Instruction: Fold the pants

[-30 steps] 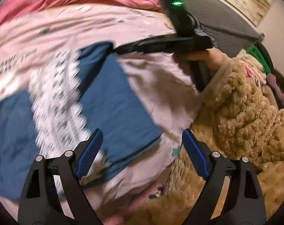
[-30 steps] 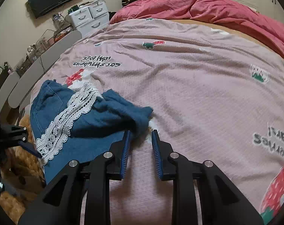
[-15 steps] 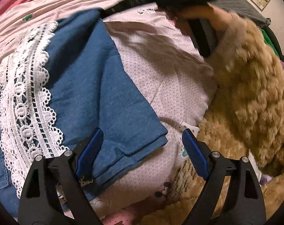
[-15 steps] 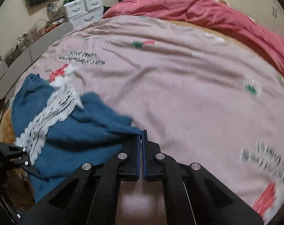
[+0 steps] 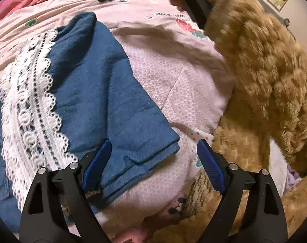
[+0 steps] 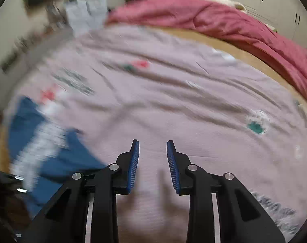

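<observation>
We see the blue pants (image 5: 104,93) with white lace lying on the pink bedspread (image 5: 173,77), our left gripper (image 5: 151,158) spread wide over their hem, our right gripper (image 6: 152,158) opening with nothing between its jaws.

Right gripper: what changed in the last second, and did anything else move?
The right gripper clamped the folded edge of the blue pants, then let go; its jaws are opening over bare bedspread, with the pants off to its left. The left gripper dropped closer to the pants corner and stayed wide open, holding nothing.
</observation>
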`<state>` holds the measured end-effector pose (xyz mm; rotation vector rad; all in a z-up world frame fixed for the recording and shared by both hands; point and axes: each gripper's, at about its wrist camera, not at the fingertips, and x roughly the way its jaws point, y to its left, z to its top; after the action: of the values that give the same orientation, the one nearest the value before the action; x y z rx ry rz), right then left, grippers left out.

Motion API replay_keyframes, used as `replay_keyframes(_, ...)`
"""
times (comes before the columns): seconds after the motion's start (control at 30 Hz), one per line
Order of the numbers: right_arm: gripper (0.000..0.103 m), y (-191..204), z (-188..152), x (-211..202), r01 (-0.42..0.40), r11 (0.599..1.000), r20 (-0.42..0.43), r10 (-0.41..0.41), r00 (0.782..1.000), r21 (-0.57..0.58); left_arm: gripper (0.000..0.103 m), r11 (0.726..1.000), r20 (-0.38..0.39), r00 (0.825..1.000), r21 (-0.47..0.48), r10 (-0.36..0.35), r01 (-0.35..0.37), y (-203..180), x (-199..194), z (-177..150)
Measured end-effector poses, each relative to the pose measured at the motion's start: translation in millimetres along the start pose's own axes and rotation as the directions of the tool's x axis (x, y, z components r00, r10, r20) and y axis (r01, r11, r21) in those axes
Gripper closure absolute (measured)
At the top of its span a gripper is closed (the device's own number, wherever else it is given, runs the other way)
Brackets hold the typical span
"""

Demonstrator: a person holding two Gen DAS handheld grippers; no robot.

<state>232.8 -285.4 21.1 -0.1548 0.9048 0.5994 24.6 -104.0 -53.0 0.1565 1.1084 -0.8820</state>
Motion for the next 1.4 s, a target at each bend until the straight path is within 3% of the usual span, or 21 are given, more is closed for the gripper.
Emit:
replay_keyframes(0.07, 0.061, 31.6, -0.9, -13.3, -0.093, 0.995, 0.025, 0.094, 0.995, -0.026, 0.024, 1.0, 0.019, 1.0, -0.021, -0.013, 0.013, 0.9, -14.5, -6.0)
replay_keyframes(0.2, 0.059, 102.4, 10.5, -2.9, -0.222, 0.97, -0.038, 0.22, 0.975, -0.096, 0.024, 0.999, 0.082, 0.996, -0.029, 0.027, -0.024, -0.4, -48.4, -12.8)
replay_keyframes(0.3, 0.05, 136.6, 23.0, 24.3, -0.219, 0.965, -0.111, 0.205, 0.972, -0.141, 0.018, 0.99, 0.142, 0.98, -0.034, 0.143, -0.139, 4.6, -72.6, -17.1)
replay_keyframes(0.37, 0.05, 147.5, 28.9, 45.7, -0.15, 0.968, -0.14, 0.123, 0.983, -0.203, 0.014, 0.981, 0.154, 0.969, -0.052, 0.191, -0.185, 13.7, -80.0, -19.7)
replay_keyframes(0.47, 0.05, 145.6, 27.9, 68.6, -0.123, 0.97, -0.189, 0.083, 0.978, -0.211, 0.014, 0.96, 0.143, 0.952, -0.107, 0.271, -0.257, 29.7, -80.9, -24.1)
replay_keyframes(0.5, 0.066, 144.6, 26.0, 73.3, -0.127, 0.969, -0.204, 0.084, 0.975, -0.21, 0.014, 0.949, 0.135, 0.943, -0.125, 0.305, -0.289, 36.0, -79.3, -26.4)
replay_keyframes(0.57, 0.093, 146.5, 22.3, 79.1, -0.148, 0.963, -0.224, 0.097, 0.97, -0.226, 0.014, 0.945, 0.12, 0.944, -0.159, 0.307, -0.287, 48.0, -73.3, -29.3)
replay_keyframes(0.63, 0.093, 154.8, 24.9, 73.2, -0.158, 0.955, -0.212, 0.105, 0.972, -0.25, 0.015, 0.938, 0.097, 0.944, -0.178, 0.317, -0.297, 55.3, -66.2, -30.6)
replay_keyframes(0.73, 0.094, 171.6, 40.9, 50.1, -0.239, 0.927, -0.108, 0.217, 0.97, -0.288, 0.018, 0.93, 0.072, 0.937, -0.167, 0.342, -0.327, 56.3, -57.0, -33.3)
replay_keyframes(0.83, 0.093, 178.8, 50.3, 66.3, -0.208, 0.924, -0.115, 0.18, 0.977, -0.321, 0.018, 0.931, 0.067, 0.937, -0.161, 0.343, -0.329, 54.7, -56.0, -37.8)
replay_keyframes(0.9, 0.085, 179.3, 47.6, 90.0, -0.205, 0.927, -0.181, 0.154, 0.971, -0.312, 0.018, 0.929, 0.065, 0.935, -0.163, 0.347, -0.333, 53.2, -56.8, -39.6)
replay_keyframes(0.93, 0.077, 178.0, 42.3, 103.1, -0.164, 0.936, -0.209, 0.1, 0.973, -0.312, 0.018, 0.928, 0.065, 0.936, -0.165, 0.347, -0.333, 53.3, -57.4, -39.3)
replay_keyframes(0.97, 0.063, 175.6, 38.7, 109.6, -0.131, 0.944, -0.216, 0.066, 0.974, -0.302, 0.018, 0.929, 0.065, 0.936, -0.167, 0.345, -0.331, 53.7, -56.7, -39.6)
replay_keyframes(1.0, 0.058, 171.7, 37.1, 108.4, -0.12, 0.952, -0.207, 0.062, 0.976, -0.283, 0.018, 0.931, 0.068, 0.939, -0.172, 0.338, -0.323, 53.7, -59.1, -39.9)
replay_keyframes(1.1, 0.041, 150.8, 35.0, 68.1, -0.134, 0.977, -0.075, 0.123, 0.99, -0.169, 0.018, 0.939, 0.089, 0.951, -0.205, 0.297, -0.274, 54.6, -73.6, -41.4)
replay_keyframes(1.17, 0.036, 134.0, 20.4, 21.1, -0.143, 0.985, 0.05, 0.148, 0.988, -0.095, 0.018, 0.939, 0.128, 0.949, -0.231, 0.29, -0.256, 54.8, -93.5, -40.6)
replay_keyframes(1.23, 0.036, 125.5, -1.6, -14.5, -0.119, 0.991, 0.105, 0.125, 0.987, -0.068, 0.018, 0.937, 0.173, 0.941, -0.248, 0.291, -0.244, 55.8, -112.4, -38.1)
replay_keyframes(1.4, 0.036, 143.5, -73.0, -47.8, -0.074, 0.994, 0.069, 0.079, 0.994, -0.076, 0.02, 0.934, 0.203, 0.934, -0.269, 0.293, -0.235, 62.4, -121.3, -19.9)
